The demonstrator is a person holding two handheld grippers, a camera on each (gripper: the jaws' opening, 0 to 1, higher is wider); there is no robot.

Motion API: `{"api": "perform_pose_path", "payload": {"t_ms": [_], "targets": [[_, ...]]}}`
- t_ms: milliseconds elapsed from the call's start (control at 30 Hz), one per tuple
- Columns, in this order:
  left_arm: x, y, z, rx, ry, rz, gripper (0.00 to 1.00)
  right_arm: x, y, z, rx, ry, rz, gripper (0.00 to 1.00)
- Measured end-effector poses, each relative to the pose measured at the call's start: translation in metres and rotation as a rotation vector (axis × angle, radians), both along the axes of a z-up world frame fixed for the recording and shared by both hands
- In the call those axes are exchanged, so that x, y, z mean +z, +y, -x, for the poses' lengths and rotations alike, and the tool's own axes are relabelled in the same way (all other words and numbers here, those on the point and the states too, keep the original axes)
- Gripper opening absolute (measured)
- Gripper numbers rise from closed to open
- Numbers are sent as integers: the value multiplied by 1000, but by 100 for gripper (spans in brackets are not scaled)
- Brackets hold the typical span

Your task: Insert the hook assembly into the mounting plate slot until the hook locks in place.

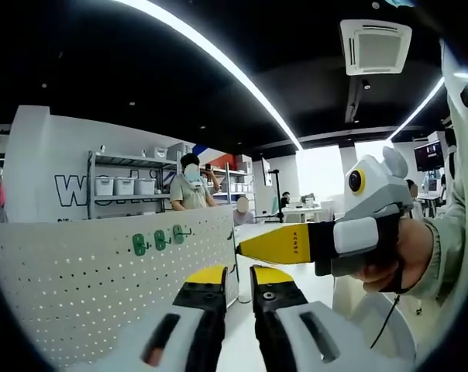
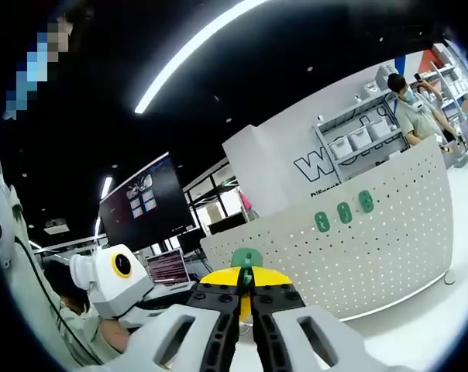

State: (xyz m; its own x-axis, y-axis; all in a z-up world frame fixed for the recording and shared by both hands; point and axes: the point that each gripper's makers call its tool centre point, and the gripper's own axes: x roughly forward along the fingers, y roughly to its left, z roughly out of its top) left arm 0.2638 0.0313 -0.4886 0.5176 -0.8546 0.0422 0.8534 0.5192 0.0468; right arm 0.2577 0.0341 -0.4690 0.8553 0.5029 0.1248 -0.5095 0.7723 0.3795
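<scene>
In the left gripper view we see our left tongs (image 1: 238,285) with their yellow-tipped black jaws standing slightly apart and nothing between them, held up over the white desk (image 1: 242,349) in front of the white perforated pegboard mounting plate (image 1: 79,279). Three small green hook assemblies (image 1: 160,239) already sit in a row near the top edge of that pegboard mounting plate. Our right tongs (image 1: 240,246) come into this view from the right, their yellow jaws pressed together and pointing toward the pegboard's end, gripped by a person's hand (image 1: 404,256) in a pale sleeve. In the right gripper view the right tongs (image 2: 246,291) have their jaws drawn nearly together on a small green hook assembly (image 2: 247,260), whose rounded green head stands up just above the yellow jaw tips. Beyond it stands the same pegboard mounting plate (image 2: 373,256), well apart from the held hook, with the three mounted green hook assemblies (image 2: 343,212) in a slanted row near its upper edge. The left tongs' grey body with a yellow-ringed round eye (image 2: 114,275) shows at the lower left. Behind the pegboard we make out a metal shelf rack with white bins (image 1: 129,186) and a person in a pale shirt (image 1: 189,190) standing by it.
</scene>
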Motion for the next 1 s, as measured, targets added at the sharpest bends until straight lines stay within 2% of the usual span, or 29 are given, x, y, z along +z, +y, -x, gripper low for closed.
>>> {"api": "perform_pose_path", "payload": {"t_ms": [467, 700, 1000], "targets": [[-27, 4, -1, 17, 68, -53, 28, 1, -11, -7, -30, -15, 17, 1], [-51, 11, -1, 33, 111, -109, 32, 10, -36, -19, -90, -39, 17, 1], [-71, 16, 1, 48, 163, -125, 34, 23, -78, -38, -200, -89, 53, 1]]}}
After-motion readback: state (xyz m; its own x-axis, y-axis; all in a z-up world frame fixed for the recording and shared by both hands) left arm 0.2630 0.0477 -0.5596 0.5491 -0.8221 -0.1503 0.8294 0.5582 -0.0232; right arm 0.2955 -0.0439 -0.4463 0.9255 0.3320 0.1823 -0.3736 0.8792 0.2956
